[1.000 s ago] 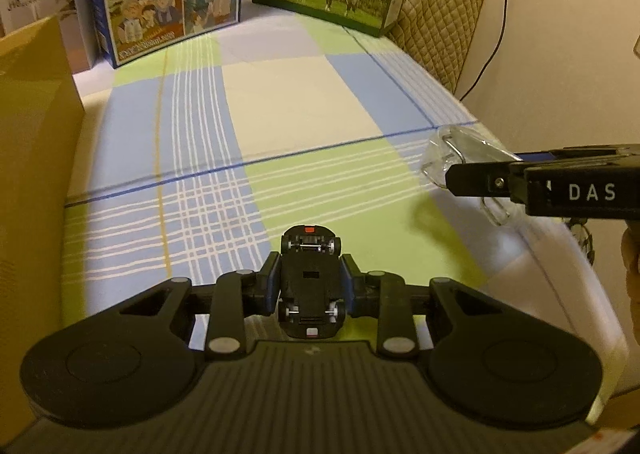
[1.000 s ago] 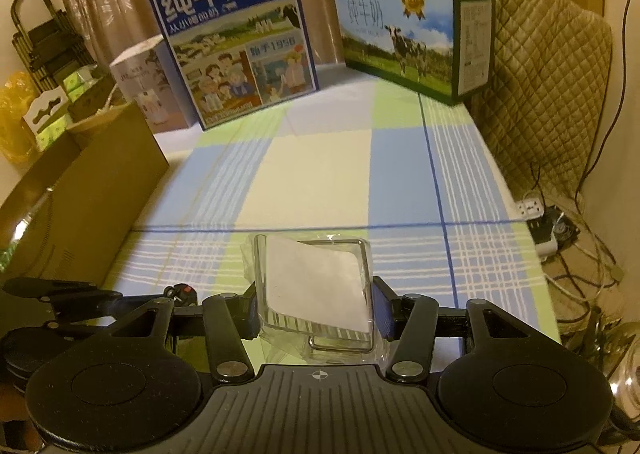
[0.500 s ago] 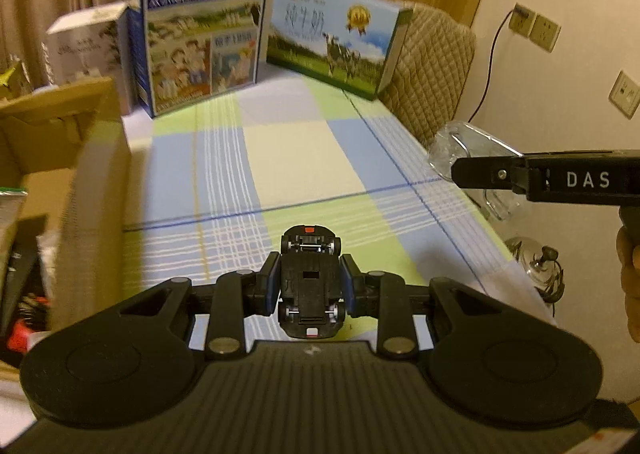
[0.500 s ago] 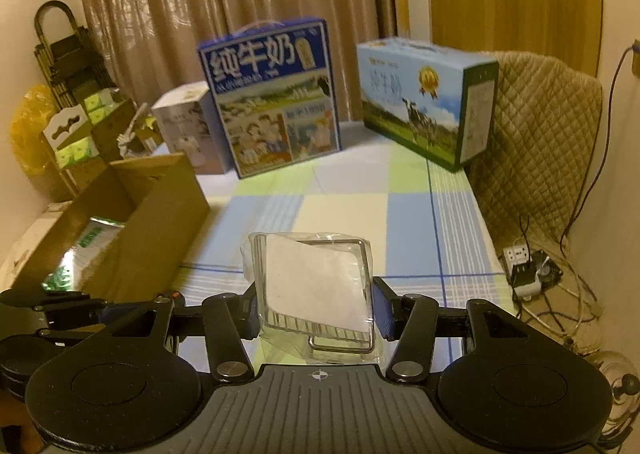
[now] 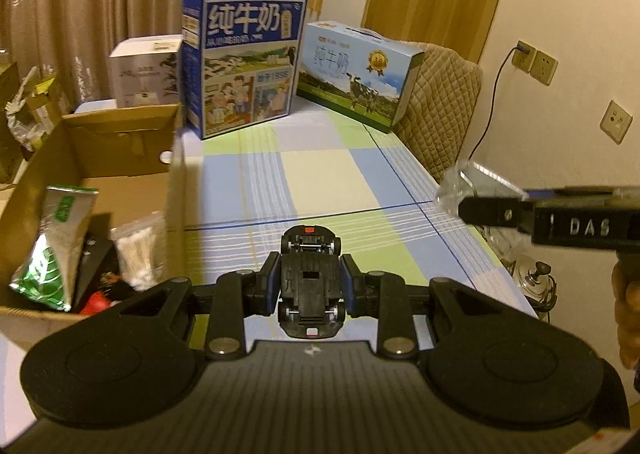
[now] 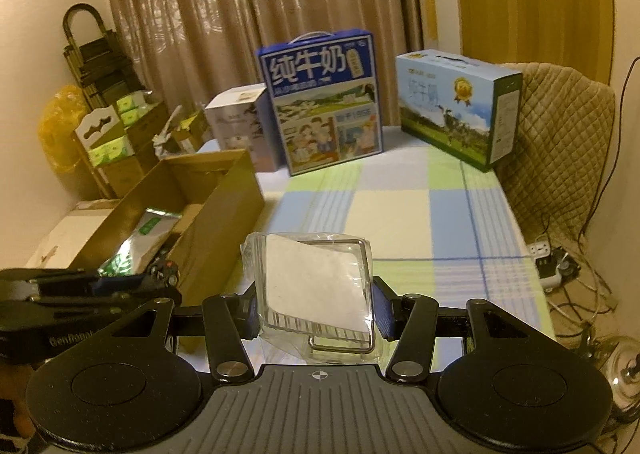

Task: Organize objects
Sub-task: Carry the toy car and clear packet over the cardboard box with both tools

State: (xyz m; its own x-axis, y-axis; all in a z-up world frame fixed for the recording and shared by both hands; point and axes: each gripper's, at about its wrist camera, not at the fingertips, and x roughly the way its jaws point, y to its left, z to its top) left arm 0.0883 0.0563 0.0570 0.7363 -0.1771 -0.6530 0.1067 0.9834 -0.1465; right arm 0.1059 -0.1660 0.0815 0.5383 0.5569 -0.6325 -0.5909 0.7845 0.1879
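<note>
- Now the left claw [image 5: 310,286] pinches a black plastic toy car [image 5: 311,282] (underside up).
- Right claw [image 6: 316,308] clamps a clear, crinkly packet [image 6: 316,286].
- Both have risen; the cardboard box [image 5: 120,142] has come into view.

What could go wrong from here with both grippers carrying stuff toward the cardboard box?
The left gripper pinches the upside-down toy car only by its sides, so it might twist loose. The right gripper holds a wire rack in slippery clear plastic wrap, which may slide out. The cardboard box already holds a foil bag, so drops could land awkwardly.
</note>
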